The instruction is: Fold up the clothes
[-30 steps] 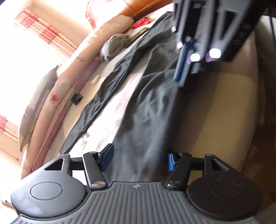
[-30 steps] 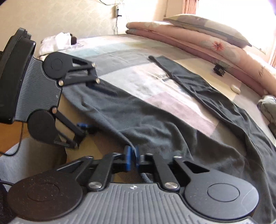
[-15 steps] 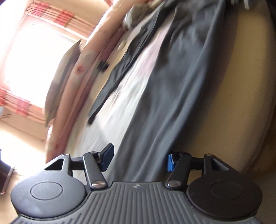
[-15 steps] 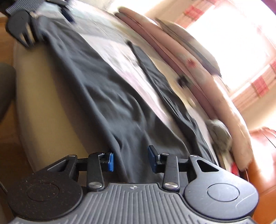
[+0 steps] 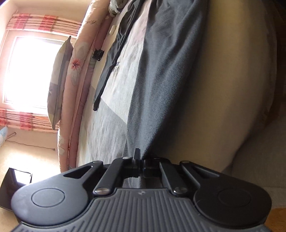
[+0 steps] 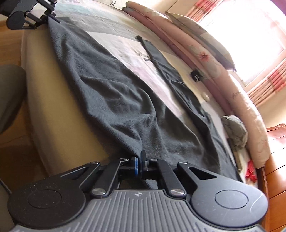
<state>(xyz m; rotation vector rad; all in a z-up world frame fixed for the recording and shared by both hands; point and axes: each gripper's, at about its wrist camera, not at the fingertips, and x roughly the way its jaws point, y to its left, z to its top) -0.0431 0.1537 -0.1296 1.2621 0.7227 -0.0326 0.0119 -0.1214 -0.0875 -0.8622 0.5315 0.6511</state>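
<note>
**Trousers spread on the bed, near leg pinched at both ends**

Lying on the bed (image 6: 110, 37): dark grey trousers (image 6: 110, 92), opened into a wide V. Near leg (image 5: 160, 75) along the mattress edge; far leg (image 6: 180, 85) stretched toward the rolled floral quilt (image 6: 237, 100) at two o'clock in the right wrist view. Bare patchwork sheet between the two legs, so not yet laid one on the other.

Left gripper (image 5: 140, 166): fingers closed tight on the near leg's end, cloth running up from the pads toward twelve o'clock. Same tool seen from the right wrist at eleven o'clock (image 6: 51, 17), gripping the corner of the fabric.

Right gripper (image 6: 139, 165): blue pads nearly together, a bunched fold of the near leg caught between them, close to where the legs meet; waistband probably further off at three o'clock, though the fisheye smears that part.

As for progress: garment flat and spread, no fold visible anywhere along it. Both ends of one leg held, fabric fairly taut between. Apparently an early stage, then: leg-over-leg fold left to make, and after it the lengthwise folding into a compact bundle.

Elsewhere: black hair clip (image 6: 196, 75) beside the quilt, crumpled grey cloth (image 6: 236, 132) at three o'clock, pillow (image 5: 59, 80) near the window.
</note>
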